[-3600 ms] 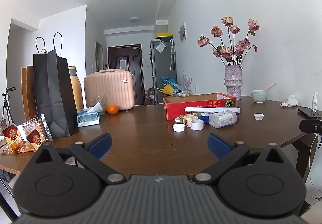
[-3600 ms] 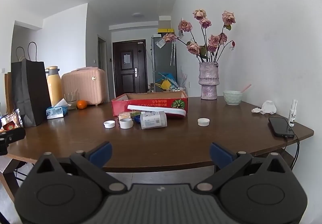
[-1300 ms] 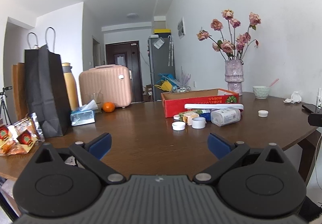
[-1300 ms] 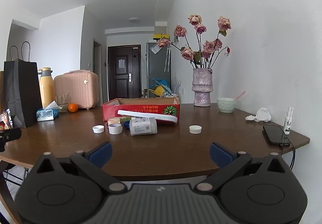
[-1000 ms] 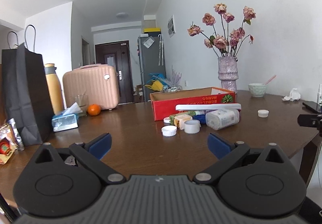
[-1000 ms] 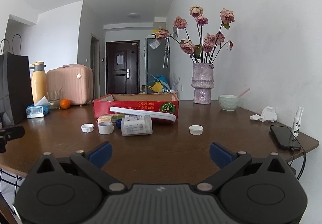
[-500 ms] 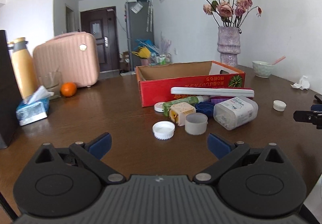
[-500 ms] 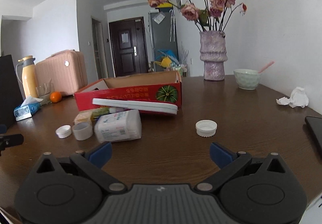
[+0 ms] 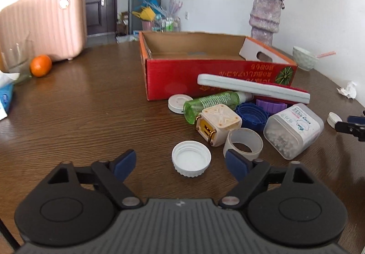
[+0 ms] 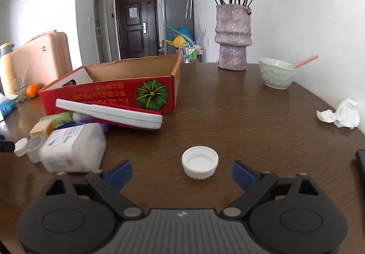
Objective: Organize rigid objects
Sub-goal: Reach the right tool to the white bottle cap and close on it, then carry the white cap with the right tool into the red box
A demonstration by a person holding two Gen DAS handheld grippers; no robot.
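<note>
Jaws of both grippers, left gripper [image 9: 180,163] and right gripper [image 10: 181,173], are held apart, just narrowed; one white cap [image 9: 191,158] [image 10: 200,162] is framed, untouched, by each.

A lived-in apartment dining area: a dark wooden table [image 10: 251,117] carries a vase of dried roses [image 10: 233,37], a ceramic bowl [image 10: 276,76] and an orange [image 9: 41,65], beside a pink suitcase [image 9: 43,25]. Beyond stand a refrigerator [image 10: 178,19] and the dark entrance door [image 10: 136,23].
</note>
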